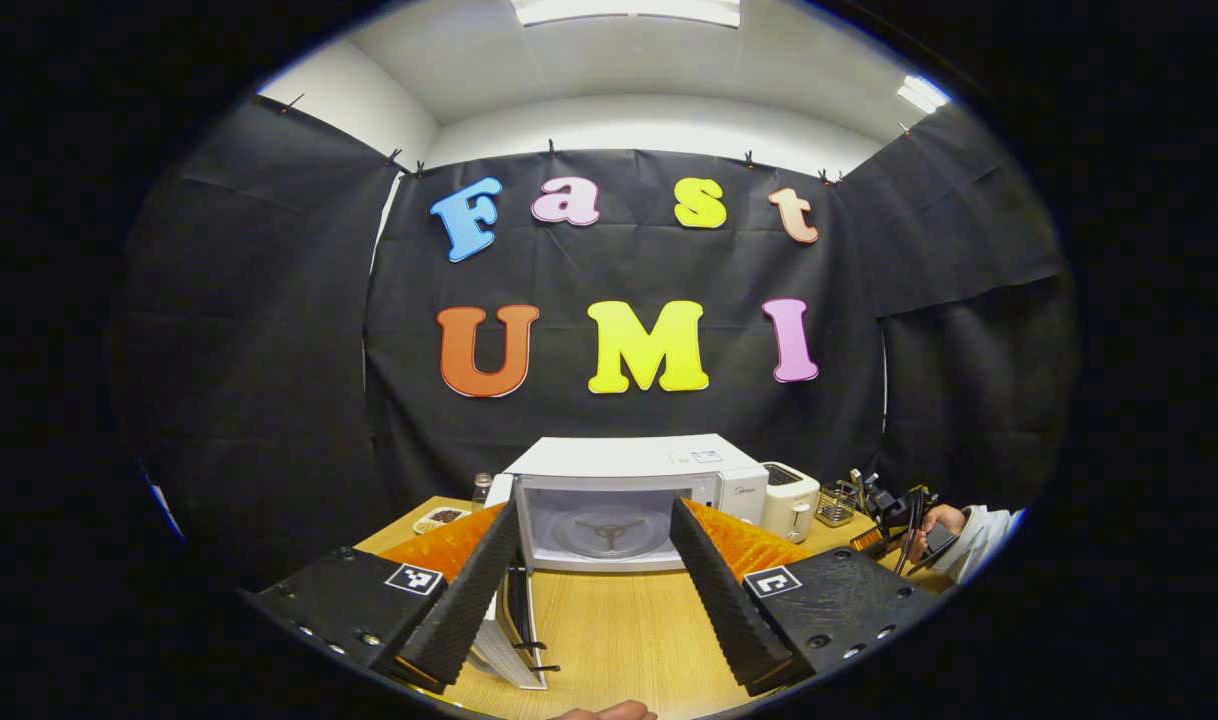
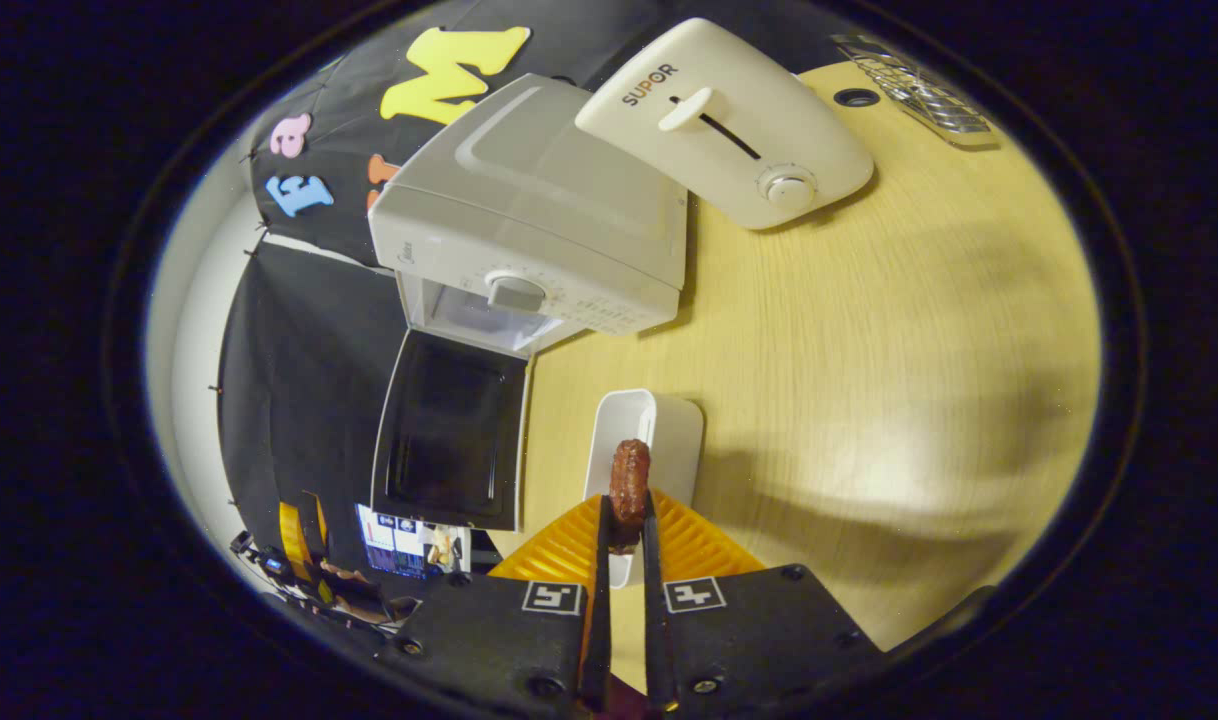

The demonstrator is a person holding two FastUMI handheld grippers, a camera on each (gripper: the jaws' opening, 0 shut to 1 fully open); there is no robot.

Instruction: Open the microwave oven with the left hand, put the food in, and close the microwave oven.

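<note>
Two grippers, one oven, one morsel of food.

Left gripper view, left to right:
- Dish (image 1: 441, 519) with dark contents at table's far left; contents too small to name.
- Jar (image 1: 482, 487) behind it, partly masked by oven.
- Door (image 1: 514, 625) swung fully out, seen edge-on beside left finger.
- Left gripper (image 1: 594, 570): jaws spread wide, grasping nothing, aimed at open cavity.
- Microwave (image 1: 634, 458): cavity open, turntable (image 1: 609, 532) bare.
- Toaster (image 1: 791, 500) just beside oven's right wall.
- Rack (image 1: 836, 502), small, wire; contents not legible.
- Hand (image 1: 937, 528) with sleeve at far right, gripping a dark device, cut off by edge.

Right gripper view, left to right:
- Door (image 2: 454, 432) lying open, dark pane facing camera.
- Microwave (image 2: 539, 205); interior largely hidden from this angle.
- Right gripper (image 2: 624, 530): jaws clenched on food (image 2: 630, 480), a brown oblong piece, raised above tray (image 2: 669, 425).
- Tray white, near oven's front, partly hidden behind fingers.
- Toaster (image 2: 739, 120) beyond.

Step in hand, judged: opening done, food lifted, insertion pending. Next move calls for carrying food leftward into cavity, setting on turntable, releasing, then shutting door with left gripper.
</note>
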